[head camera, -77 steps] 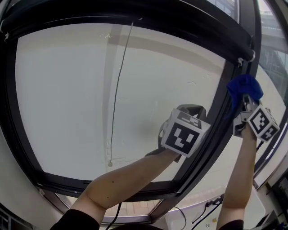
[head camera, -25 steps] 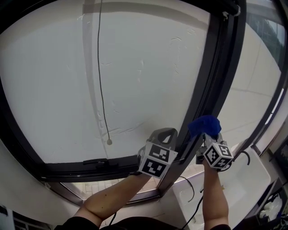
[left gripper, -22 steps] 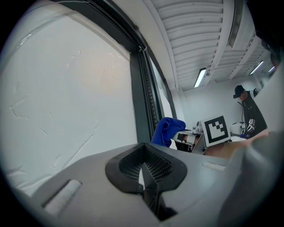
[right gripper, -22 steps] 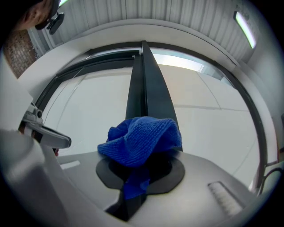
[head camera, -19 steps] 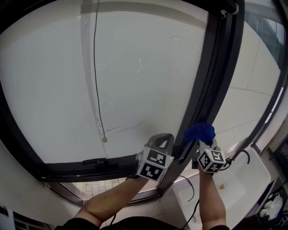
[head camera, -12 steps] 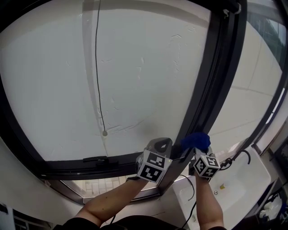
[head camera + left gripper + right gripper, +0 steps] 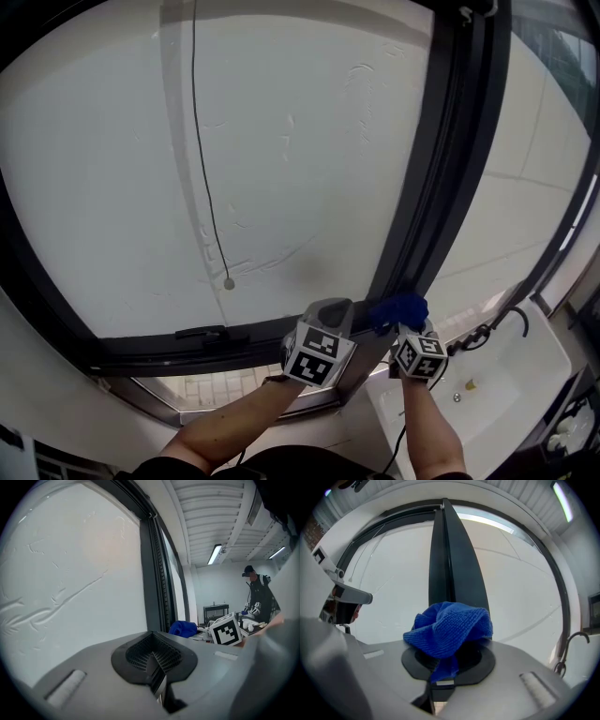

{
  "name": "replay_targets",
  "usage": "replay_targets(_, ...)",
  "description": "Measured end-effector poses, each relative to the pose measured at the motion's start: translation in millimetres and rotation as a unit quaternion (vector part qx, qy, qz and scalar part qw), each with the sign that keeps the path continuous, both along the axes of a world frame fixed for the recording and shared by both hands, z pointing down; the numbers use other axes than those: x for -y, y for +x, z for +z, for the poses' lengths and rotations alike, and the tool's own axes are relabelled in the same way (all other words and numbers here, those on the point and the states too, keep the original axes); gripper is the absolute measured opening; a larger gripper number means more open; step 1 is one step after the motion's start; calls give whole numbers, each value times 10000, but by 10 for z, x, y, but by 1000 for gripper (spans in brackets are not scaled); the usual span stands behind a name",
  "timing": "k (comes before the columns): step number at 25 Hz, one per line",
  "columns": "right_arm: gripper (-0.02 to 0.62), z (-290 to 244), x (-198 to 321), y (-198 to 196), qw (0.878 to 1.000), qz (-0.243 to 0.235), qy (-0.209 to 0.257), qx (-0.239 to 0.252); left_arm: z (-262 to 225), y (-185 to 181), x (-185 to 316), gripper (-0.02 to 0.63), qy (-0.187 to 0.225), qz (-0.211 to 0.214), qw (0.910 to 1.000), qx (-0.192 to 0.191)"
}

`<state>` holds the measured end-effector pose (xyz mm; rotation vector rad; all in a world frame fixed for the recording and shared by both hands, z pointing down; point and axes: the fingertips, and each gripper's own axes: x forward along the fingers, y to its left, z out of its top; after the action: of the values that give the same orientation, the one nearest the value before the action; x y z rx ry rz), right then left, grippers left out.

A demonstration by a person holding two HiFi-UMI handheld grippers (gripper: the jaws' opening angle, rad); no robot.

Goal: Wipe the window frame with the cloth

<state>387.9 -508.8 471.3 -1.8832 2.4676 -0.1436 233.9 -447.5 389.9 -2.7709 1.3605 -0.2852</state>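
Observation:
The blue cloth [image 7: 398, 309] is bunched against the foot of the black upright window frame [image 7: 441, 178]. My right gripper [image 7: 407, 328] is shut on it from below. In the right gripper view the cloth [image 7: 450, 629] sits over the closed jaws of the right gripper [image 7: 440, 674], with the window frame [image 7: 450, 559] straight ahead. My left gripper [image 7: 328, 311] is just left of the frame's foot, against the white pane. The left gripper [image 7: 157, 670] is shut on nothing. In its view the cloth [image 7: 183, 628] shows to the right, beside the frame [image 7: 152, 583].
A thin blind cord ends in a bead [image 7: 228, 283] over the pane. A latch [image 7: 202, 332] sits on the frame's bottom rail [image 7: 141, 352]. A white sink [image 7: 511, 384] with a cable lies at the lower right. A person [image 7: 258, 597] stands far back in the room.
Both grippers have come down along the upright frame, from mid-height to its foot. The cloth stayed in the right gripper and slid down the frame with it.

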Motion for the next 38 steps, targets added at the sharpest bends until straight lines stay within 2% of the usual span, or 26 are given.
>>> replay_targets(4,63,239,-29,-66,9994,-69,-326,-60,127,-26,-50,-6,-92,4,9999,50)
replay_targets(12,62,519,-36,-79,9987,6,-505,-26,322,-127,-91,-6,-199,-161,9995,172)
replay_targets(19,61,649,-22,-83,9986,79,-522,42,429,-129,-141,-6,-354,-143,9992,82)
replay_targets(22,61,724,-54,-62,9983,303,-467,150,460,-99,-175,-6,-386,-144,9991,30)
replay_targets(29,61,814,-53,-113,9972,228,-631,321,422,-130,-171,-6,-315,-203,9993,19)
replay_targets(34,60,754,-59,-23,9957,528,-629,435,296,-136,-120,-6,-211,-255,9994,-73)
replay_targets(38,60,806,-35,-87,9956,472,-680,441,247,-250,-110,-6,-145,-317,9993,-92)
